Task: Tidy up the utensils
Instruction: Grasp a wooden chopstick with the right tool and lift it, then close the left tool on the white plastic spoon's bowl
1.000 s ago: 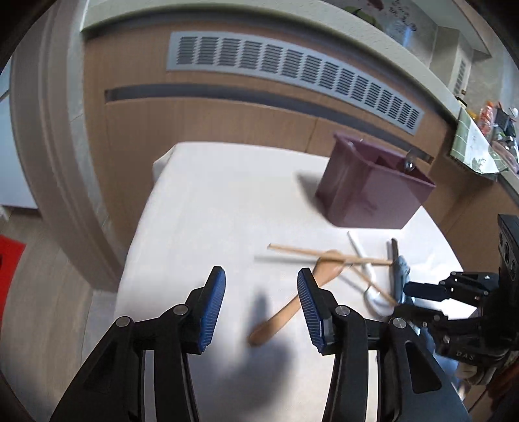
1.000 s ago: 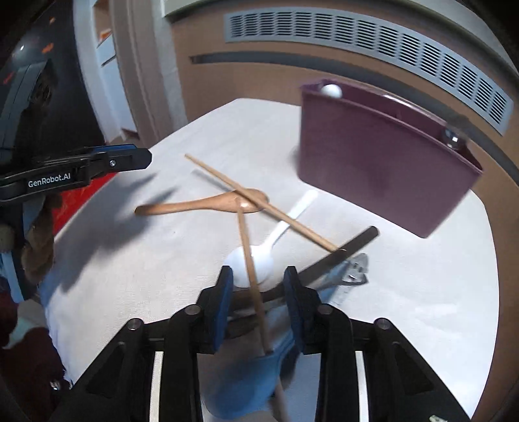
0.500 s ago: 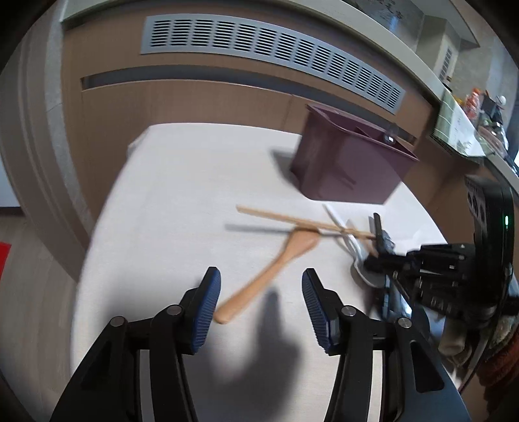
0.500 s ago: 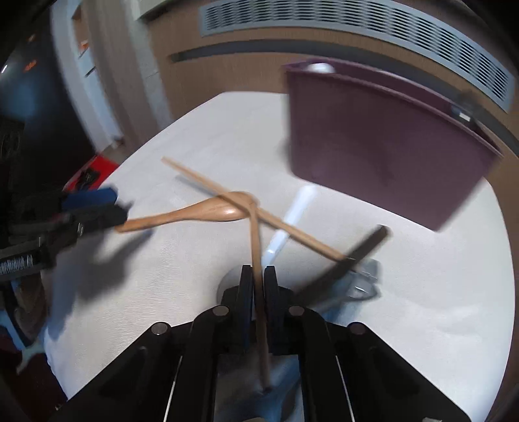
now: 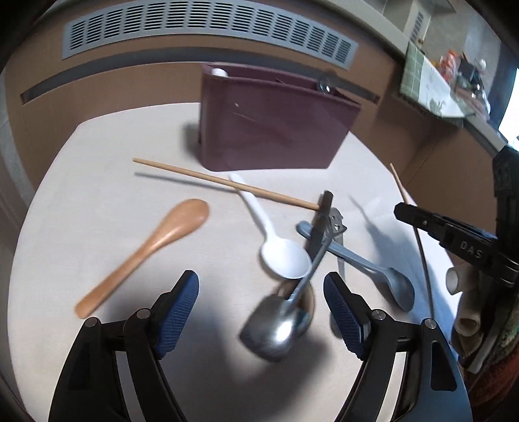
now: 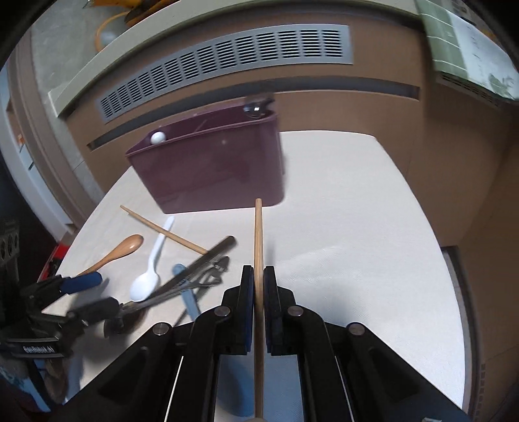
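My left gripper (image 5: 259,308) hovers over a pile of utensils on the white table (image 5: 97,155), its jaws opening wide. A metal spoon (image 5: 275,328) lies between the blue pads, untouched. A white spoon (image 5: 279,253), a blue-grey spoon (image 5: 366,263), a black-handled utensil (image 5: 321,220) and one chopstick (image 5: 227,183) lie just beyond. The wooden spoon (image 5: 146,250) rests to the left. My right gripper (image 6: 258,282) is shut on the other chopstick (image 6: 258,243), held in the air and pointing at the maroon caddy (image 6: 211,168).
Behind the table rises a brown cabinet wall with a grey vent grille (image 5: 207,26). The caddy holds a white-tipped utensil (image 6: 158,137) and a metal one (image 6: 256,107). A cluttered counter (image 5: 454,84) is at the far right. Bare tabletop (image 6: 356,227) lies right of the caddy.
My right gripper shut on a chopstick, lifted it off the pile and swung right. My left gripper moved right from the wooden spoon to over the metal spoon and widened.
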